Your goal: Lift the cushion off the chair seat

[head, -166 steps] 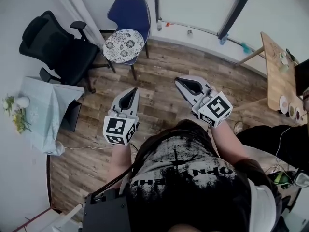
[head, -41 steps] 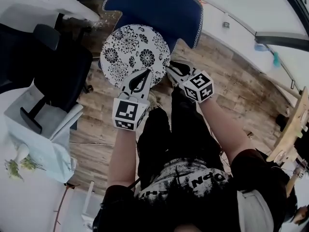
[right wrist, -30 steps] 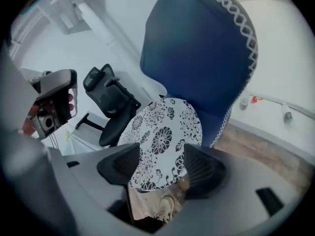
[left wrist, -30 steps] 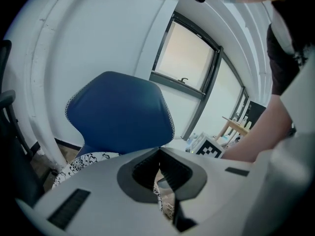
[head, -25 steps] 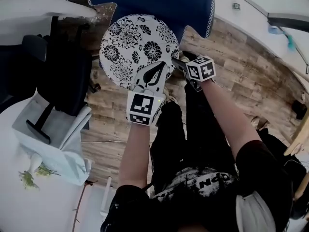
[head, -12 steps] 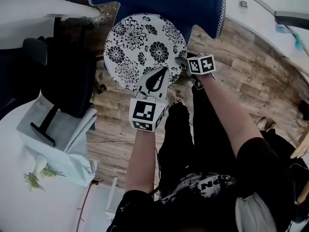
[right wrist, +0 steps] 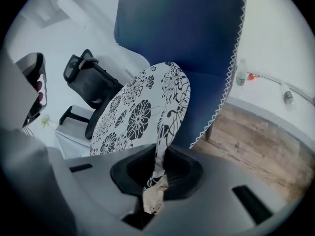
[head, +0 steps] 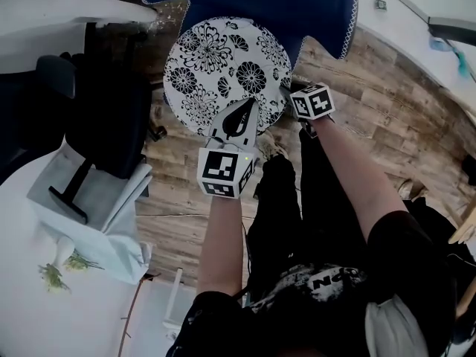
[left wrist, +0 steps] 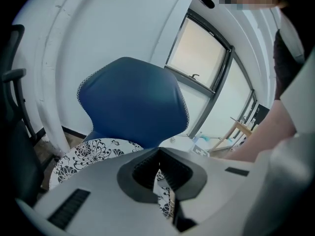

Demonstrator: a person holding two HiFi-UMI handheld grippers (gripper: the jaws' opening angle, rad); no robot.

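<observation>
1. head view: the round flower-print cushion [head: 223,65] lies flat on the seat of the blue chair [head: 245,2]. the left gripper [head: 251,104] hangs over the cushion's near rim. the right gripper [head: 291,97] is down at the rim's right side, just beside the chair. i judge the step in hand to be taking hold, with the lift itself not yet begun.

2. left gripper view: the left gripper's tips are pressed together in front of the chair, and nothing comes out between them. flower print shows only through the slot behind the tips, so i read it as holding nothing. the cushion [left wrist: 91,151] lies low and to the left.

3. right gripper view: the right gripper's jaws have just been closing and now pinch the cushion's edge. a strip of the print rises out of them and a bunched pale fold sits behind the pads. the next move probably calls for a steady pull upward and away from the chair. a one-sided pinch will likely let the cushion sag, so the left gripper may need to open and take the near rim.
</observation>
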